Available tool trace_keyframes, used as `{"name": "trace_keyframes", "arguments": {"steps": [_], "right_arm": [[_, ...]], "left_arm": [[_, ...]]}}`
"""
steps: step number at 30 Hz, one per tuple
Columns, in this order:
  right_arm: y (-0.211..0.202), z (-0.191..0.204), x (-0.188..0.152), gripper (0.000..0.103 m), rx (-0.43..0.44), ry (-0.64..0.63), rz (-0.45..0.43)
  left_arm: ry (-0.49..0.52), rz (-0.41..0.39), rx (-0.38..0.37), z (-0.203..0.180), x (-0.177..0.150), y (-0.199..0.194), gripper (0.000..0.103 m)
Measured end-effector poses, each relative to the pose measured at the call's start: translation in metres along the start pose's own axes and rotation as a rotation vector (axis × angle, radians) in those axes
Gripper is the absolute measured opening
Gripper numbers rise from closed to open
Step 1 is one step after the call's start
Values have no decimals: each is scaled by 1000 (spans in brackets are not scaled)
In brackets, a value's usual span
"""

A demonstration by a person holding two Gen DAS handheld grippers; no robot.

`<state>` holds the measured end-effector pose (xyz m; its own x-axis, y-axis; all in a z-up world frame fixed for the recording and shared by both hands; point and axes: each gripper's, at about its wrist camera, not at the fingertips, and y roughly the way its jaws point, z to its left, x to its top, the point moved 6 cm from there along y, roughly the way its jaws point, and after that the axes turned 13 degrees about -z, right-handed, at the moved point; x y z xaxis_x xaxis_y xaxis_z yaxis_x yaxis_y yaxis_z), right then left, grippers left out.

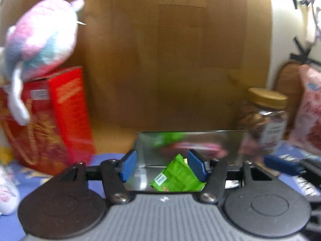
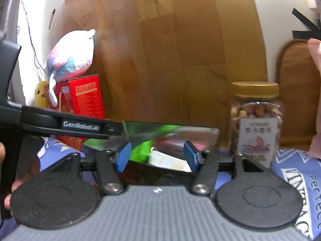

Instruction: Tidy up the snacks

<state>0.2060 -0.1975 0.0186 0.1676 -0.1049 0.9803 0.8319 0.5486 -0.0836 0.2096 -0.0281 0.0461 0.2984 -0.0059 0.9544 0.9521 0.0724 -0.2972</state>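
Taking the shiny metal tray (image 1: pixel 144 150) as the landmark: far to its left, a pastel plush toy (image 1: pixel 40 38) is sitting on top of a red gift box (image 1: pixel 60 118), which is standing upright on the blue patterned cloth (image 1: pixel 12 227). Behind the tray a large cardboard box (image 1: pixel 170 60) is filling the background.

The left gripper (image 1: pixel 163 165) is hovering over the tray's near edge with its blue pads spread apart and nothing between them. A green snack packet (image 1: pixel 176 175) is lying inside the tray, just beside the inner face of the right-hand pad; whether they are touching is unclear. The tray's mirrored back wall is showing blurred green and pink reflections.

In the right wrist view, the right gripper (image 2: pixel 158 156) is also standing open over the tray (image 2: pixel 200 133), empty, with green and pale packets below it. To the tray's right, a gold-lidded jar of nuts (image 2: pixel 255 118) is standing upright. Further right, a pink snack bag (image 1: pixel 311 110) is leaning.
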Motion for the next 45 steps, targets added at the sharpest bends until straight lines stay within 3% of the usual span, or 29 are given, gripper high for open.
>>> {"name": "trace_keyframes", "arguments": {"steps": [3,5,9,14,23,27,33,36,45], "right_arm": [[-8,-1,-2,61,7,32,25],[-19,2,-1,61,-2,15,6],[-45,9,-9,62,22,31,30],[-67,31,-34,63,119,111,149],[-79,92,-76,79,159,-146,258],[-80,93,-79,85,110,-208,284],[-94,51,-76,83,3,-88,279],[-94,37,-76,83,-6,-1,280],[-98,37,-77,82,6,3,269]], "left_arm": [[57,-23,76,11,-6,-10,61],[94,-44,134,18,-11,-19,70],[129,-33,184,28,-22,-31,70],[132,9,234,41,-45,-59,70],[70,57,267,63,-67,-87,70],[67,52,269,63,-64,-92,71],[95,41,201,42,-60,-95,72],[120,33,172,23,-56,-94,73],[175,34,123,-14,-52,-82,74]]}}
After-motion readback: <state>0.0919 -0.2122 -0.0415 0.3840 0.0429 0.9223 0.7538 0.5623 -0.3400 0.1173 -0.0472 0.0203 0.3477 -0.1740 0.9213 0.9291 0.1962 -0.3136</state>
